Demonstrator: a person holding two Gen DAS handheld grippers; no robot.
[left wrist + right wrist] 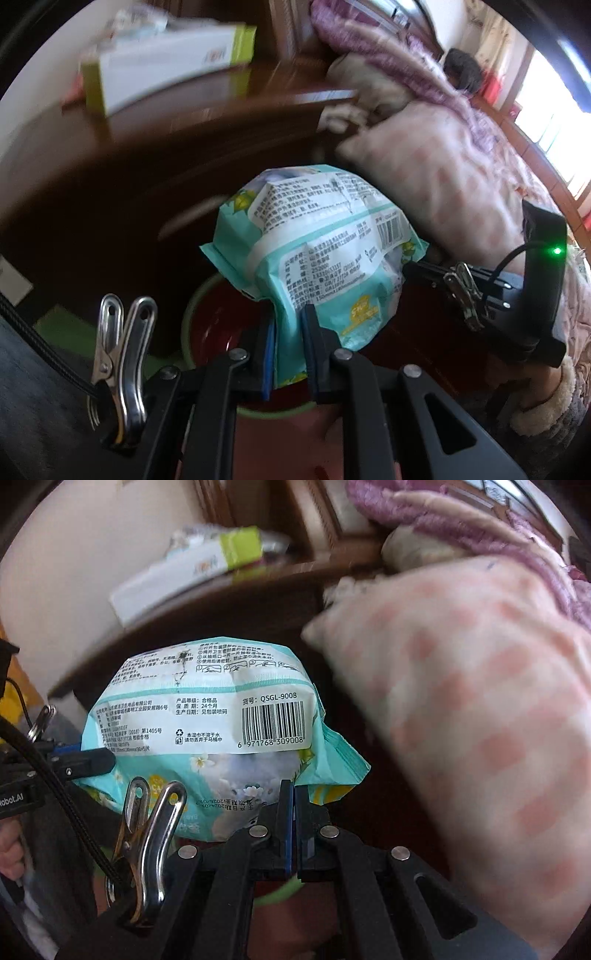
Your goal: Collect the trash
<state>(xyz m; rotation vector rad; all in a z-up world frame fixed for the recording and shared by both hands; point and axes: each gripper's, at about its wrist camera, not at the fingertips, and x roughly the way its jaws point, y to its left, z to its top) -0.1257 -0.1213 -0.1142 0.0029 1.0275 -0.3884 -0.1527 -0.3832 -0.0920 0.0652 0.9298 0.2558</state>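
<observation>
While both grippers share one load, the teal wet-wipe packet point(314, 251) hangs in the air between them, directly above a green-rimmed bin point(186, 325) whose dark red inside shows at 7 o'clock of the packet in the left wrist view. The left gripper point(288, 332) has its jaws drawn narrow and pinched on the packet's lower edge, the blue pads pressing the film from both sides. The right gripper point(293, 805) has its jaws fully together on a thin fold of the packet's bottom seam, at 5 o'clock of the barcode. In the right wrist view the left gripper's finger reaches the packet from 9 o'clock.

Progress, as judged: this piece of trash is picked up and carried to the bin's mouth; release into it is not yet done. What the bin already holds cannot be told, since only part of its interior is visible and that part looks bare.

At 10 o'clock, on the dark wooden cabinet point(110, 166), lies a white and green box point(166, 62); whether it counts as trash is uncertain. A pink checked quilt point(480, 720) fills the 3 o'clock side
</observation>
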